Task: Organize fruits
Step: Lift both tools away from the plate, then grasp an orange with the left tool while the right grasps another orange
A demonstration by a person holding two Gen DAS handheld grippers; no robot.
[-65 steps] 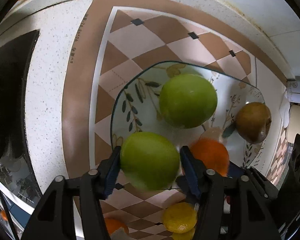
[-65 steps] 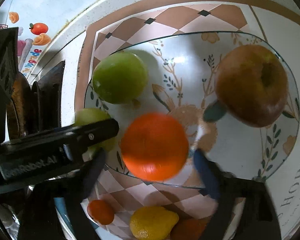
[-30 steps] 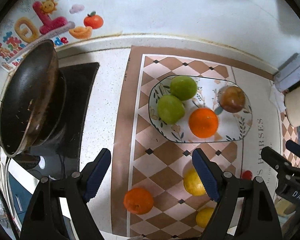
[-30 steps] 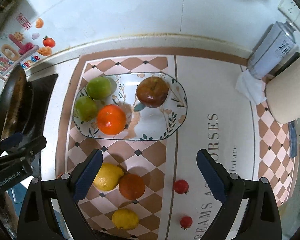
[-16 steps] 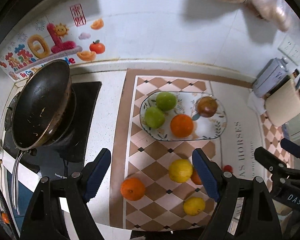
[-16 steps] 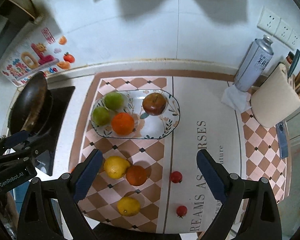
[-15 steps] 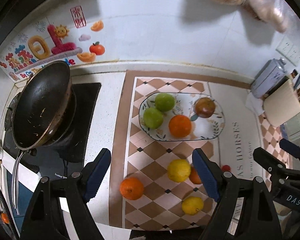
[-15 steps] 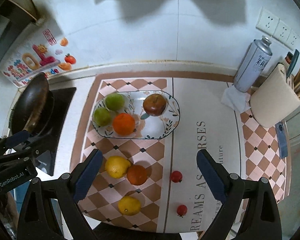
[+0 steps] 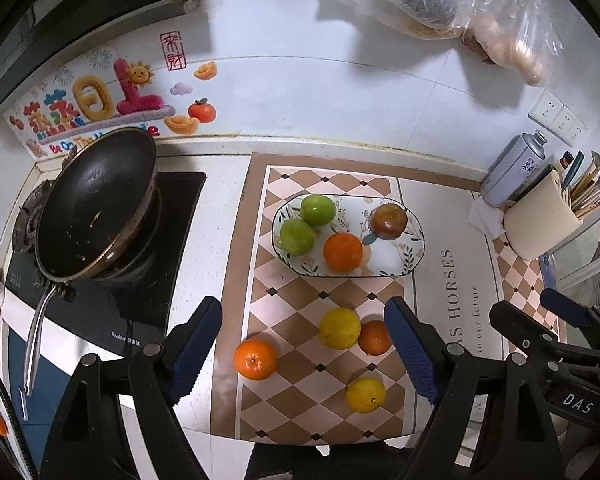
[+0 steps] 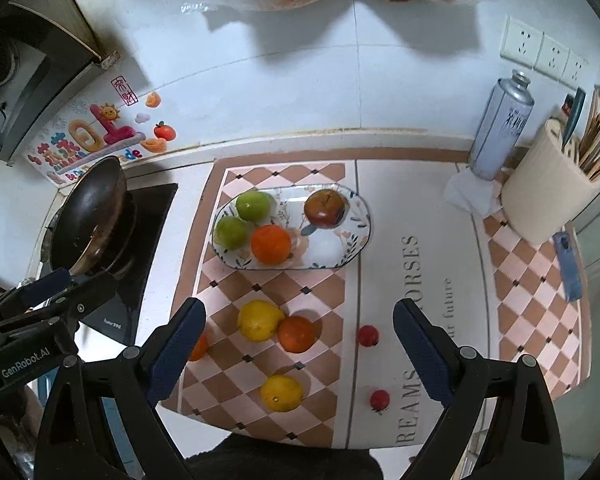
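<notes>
Below, in the left wrist view, the left gripper [image 9: 302, 350] is hanging high over a kitchen counter, its jaws standing wide apart and holding nothing. A plate [image 9: 414, 258] is sitting on a checked mat [image 9: 292, 296], carrying two green apples [image 9: 307, 223], an orange [image 9: 343, 251] and a red apple [image 9: 389, 221]. Loose fruit is lying on the mat nearer the camera: a mandarin [image 9: 255, 359] just inside the left jaw, a lemon [image 9: 339, 328] touching a second orange [image 9: 374, 337], and another lemon [image 9: 365, 395] lowest. A pan [image 9: 96, 204] is resting on the stove at left.

Next, in the right wrist view, the right gripper [image 10: 298, 354] is likewise standing spread and empty. Two small red fruits [image 10: 368, 336] are lying between its jaws, towards the right one, well apart from the plate. By my judgement the mandarin lies nearer the left gripper and the red fruits nearer the right; every loose fruit is round, so no approach angle matters.
</notes>
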